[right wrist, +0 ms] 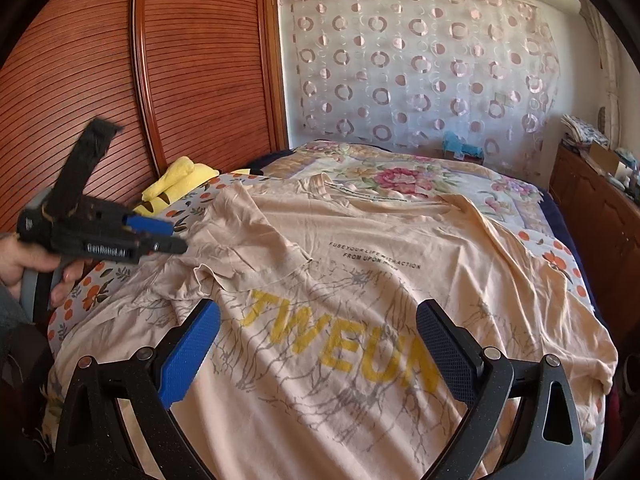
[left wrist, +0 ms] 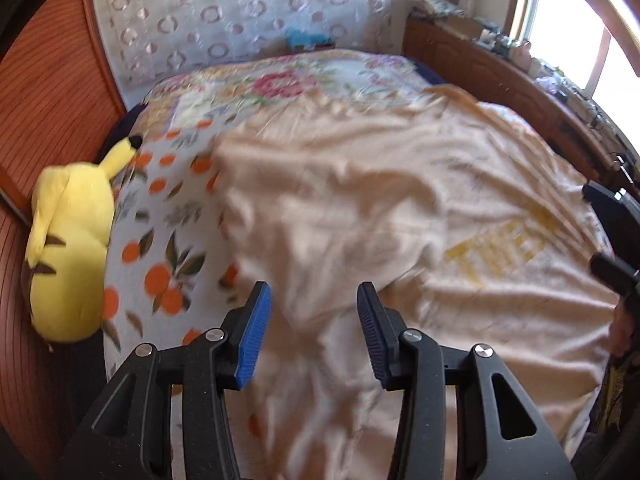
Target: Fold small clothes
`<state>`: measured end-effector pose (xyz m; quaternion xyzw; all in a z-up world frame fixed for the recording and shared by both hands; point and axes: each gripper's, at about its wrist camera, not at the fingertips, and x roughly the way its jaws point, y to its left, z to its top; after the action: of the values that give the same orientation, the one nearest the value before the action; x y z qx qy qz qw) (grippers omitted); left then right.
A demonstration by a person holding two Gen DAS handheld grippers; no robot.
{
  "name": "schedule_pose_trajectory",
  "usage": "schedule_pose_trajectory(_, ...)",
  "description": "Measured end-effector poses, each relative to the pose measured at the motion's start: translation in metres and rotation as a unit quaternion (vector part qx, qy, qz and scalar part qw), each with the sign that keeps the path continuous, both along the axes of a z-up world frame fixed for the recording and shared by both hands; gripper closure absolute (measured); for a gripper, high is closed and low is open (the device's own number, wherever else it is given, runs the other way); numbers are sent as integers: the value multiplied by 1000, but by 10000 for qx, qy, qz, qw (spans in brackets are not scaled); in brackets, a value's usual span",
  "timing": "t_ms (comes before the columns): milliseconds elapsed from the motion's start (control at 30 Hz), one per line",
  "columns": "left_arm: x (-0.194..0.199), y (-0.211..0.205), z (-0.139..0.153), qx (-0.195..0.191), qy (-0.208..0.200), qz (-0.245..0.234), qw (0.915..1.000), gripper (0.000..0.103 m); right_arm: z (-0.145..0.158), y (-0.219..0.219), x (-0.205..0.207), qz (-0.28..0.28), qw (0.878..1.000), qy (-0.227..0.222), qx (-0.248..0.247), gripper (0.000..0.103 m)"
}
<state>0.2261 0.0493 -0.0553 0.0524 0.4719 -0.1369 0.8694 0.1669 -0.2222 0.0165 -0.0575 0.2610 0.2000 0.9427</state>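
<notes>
Hovering above the bed, both tools are clear of the cloth right now, and the peach cotton T-shirt with the yellow block lettering (right wrist: 340, 312) lies spread across the floral and orange-print bedspread (left wrist: 168, 240), chest print facing up, collar at the far end and hem toward us. The left gripper (left wrist: 314, 320) sits over the shirt's left side with its blue ribbed pads (left wrist: 252, 336) parted and nothing pinched between them; the fabric under it is only background, blurred and rumpled. From the right wrist view that same tool shows at the far left in a person's hand (right wrist: 24, 264), its tips just beside the left sleeve, which is doubled over onto the chest in a loose flap. That looks like the first side fold laid in place, and the released jaws fit a drop just there. The right gripper (right wrist: 318, 344) waits low over the lettering, jaws spread wide and empty, squarely facing the garment, well placed, I'd say, to reach for the right sleeve draped off toward the far right edge. A yellow plush toy with black-tipped ears (left wrist: 68, 248) rests off the left edge against the reddish slatted wooden wardrobe door (right wrist: 80, 60), out of the way. The right half is still unfolded and wrinkled, so smoothing may be needed before the next crease.
</notes>
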Motion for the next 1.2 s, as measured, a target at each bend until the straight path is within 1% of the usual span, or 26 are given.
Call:
schedule_pose_trajectory(100, -2, 13, -17, -25, 130, 101, 9999, 57, -1, 10, 15, 176, 9998, 89, -65, 4)
schedule_pose_trajectory(167, -8, 15, -20, -61, -23, 46, 10000, 57, 1, 18, 26, 330, 9993, 148, -91, 5)
schedule_pose_trajectory(300, -14, 15, -26, -55, -285, 43, 9996, 57, 1, 30, 52, 464, 9981, 361, -166, 11)
schedule_pose_trajectory(400, -24, 17, -30, -99, -628, 73, 9979, 50, 0, 37, 68, 444, 9977, 460, -232, 13)
schedule_pose_trajectory(467, -26, 23, -30, -243, -600, 104, 9978, 46, -1, 40, 76, 428, 9975, 504, -243, 13)
schedule_pose_trajectory(500, -26, 25, -30, -309, -584, 110, 9978, 46, -2, 41, 78, 430, 9974, 527, -238, 14)
schedule_pose_trajectory(567, -24, 25, -29, -307, -576, 108, 9978, 45, -3, 44, 79, 441, 9971, 563, -240, 14)
schedule_pose_trajectory(600, -23, 23, -28, -247, -581, 105, 9980, 45, -5, 46, 79, 447, 9970, 579, -259, 15)
schedule_pose_trajectory(667, -24, 17, -28, -49, -632, 96, 9979, 45, -8, 49, 79, 486, 9965, 634, -253, 19)
schedule_pose_trajectory(700, -23, 18, -28, -52, -631, 110, 9979, 45, -9, 51, 79, 519, 9961, 674, -225, 22)
schedule_pose_trajectory(767, -22, 21, -28, -155, -596, 145, 9980, 45, -12, 55, 78, 587, 9953, 756, -173, 27)
schedule_pose_trajectory(833, -22, 21, -28, -150, -596, 143, 9980, 45, -15, 60, 79, 657, 9944, 815, -156, 33)
schedule_pose_trajectory(900, -25, 22, -27, -132, -599, 54, 9981, 45, -19, 65, 80, 722, 9934, 880, -147, 42)
schedule_pose_trajectory(1000, -33, 36, -24, -345, -532, 128, 9979, 45, -25, 72, 80, 874, 9909, 1017, -72, 49)
schedule_pose_trajectory(1067, -40, 48, -23, -417, -449, 273, 9977, 45, -30, 81, 80, 993, 9890, 1096, -62, 54)
schedule_pose_trajectory(1133, -50, 57, -21, -382, -394, 354, 9979, 45, -32, 89, 79, 1113, 9870, 1155, -70, 57)
schedule_pose_trajectory(1200, -65, 62, -17, -400, -481, 308, 9976, 45, -34, 97, 80, 1227, 9850, 1215, -30, 59)
